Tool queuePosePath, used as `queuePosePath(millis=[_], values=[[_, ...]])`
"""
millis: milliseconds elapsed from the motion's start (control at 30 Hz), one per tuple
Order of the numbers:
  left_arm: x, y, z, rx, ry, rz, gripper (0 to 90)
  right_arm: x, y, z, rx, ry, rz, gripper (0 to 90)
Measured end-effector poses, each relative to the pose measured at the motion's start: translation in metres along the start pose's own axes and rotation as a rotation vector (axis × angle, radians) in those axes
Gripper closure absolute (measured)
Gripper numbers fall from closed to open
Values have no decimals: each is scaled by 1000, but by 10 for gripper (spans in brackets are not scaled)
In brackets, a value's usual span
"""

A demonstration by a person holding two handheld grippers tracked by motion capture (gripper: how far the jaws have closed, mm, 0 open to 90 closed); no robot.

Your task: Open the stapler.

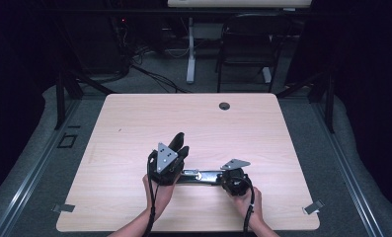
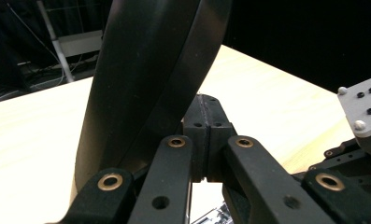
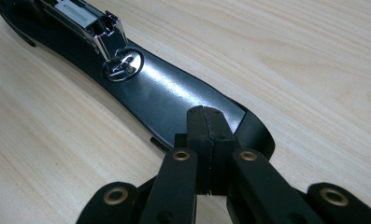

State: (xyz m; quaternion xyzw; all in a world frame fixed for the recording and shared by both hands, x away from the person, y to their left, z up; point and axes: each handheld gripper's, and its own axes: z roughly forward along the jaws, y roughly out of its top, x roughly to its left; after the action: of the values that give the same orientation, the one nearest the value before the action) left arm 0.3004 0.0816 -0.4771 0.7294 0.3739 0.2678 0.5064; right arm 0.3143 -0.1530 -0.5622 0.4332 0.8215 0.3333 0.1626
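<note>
The stapler (image 1: 203, 176) lies lengthwise between the closed left gripper (image 1: 177, 143) and closed right gripper (image 1: 223, 178) (both near frame centre).

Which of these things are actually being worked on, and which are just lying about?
In use:
- stapler, opened out, base flat on the table, top arm raised
- left claw, shut, by the raised arm
- right claw, shut, over the base's end

Lying about:
- chair
- metal clips on the table's corners
</note>
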Motion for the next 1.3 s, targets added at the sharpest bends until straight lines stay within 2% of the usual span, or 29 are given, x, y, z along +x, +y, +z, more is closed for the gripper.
queuePosePath(millis=[833,1167,1300], values=[[21,3,-18,25,27,66,900,0,1,0,8,-1,1,900],[28,2,-24,22,48,64,900,0,0,0,7,4,1,900],[43,3,-32,13,70,28,900,0,0,0,5,3,7,900]])
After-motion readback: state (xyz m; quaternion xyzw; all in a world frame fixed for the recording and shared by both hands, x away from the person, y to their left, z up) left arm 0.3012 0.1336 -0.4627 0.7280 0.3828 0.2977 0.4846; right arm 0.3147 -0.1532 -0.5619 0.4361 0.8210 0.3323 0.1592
